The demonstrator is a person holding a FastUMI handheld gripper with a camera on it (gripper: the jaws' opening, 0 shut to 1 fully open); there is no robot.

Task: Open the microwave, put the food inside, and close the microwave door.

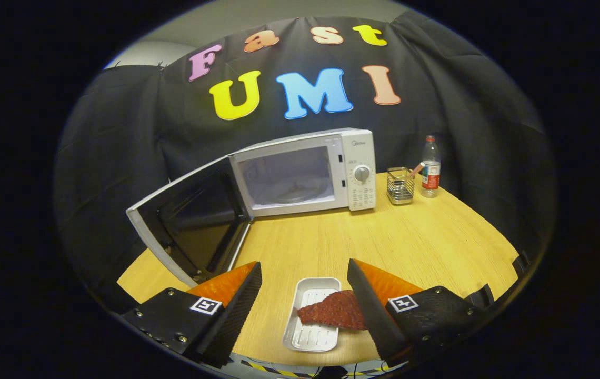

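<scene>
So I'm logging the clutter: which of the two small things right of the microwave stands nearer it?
The wire mesh holder, just off the microwave's dial side; the water bottle stands beyond it.

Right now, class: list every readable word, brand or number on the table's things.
White microwave, control panel: brand mark and dial numbers, too small to read.
Clear plastic bottle, red label: blurred.
Nothing quotable. The open gripper has its fingers flanking the white tray with red food.

The gripper cam sits low over the round wooden table (416,242), looking forward at the white microwave (305,171) well beyond its spread-apart fingers.
</scene>
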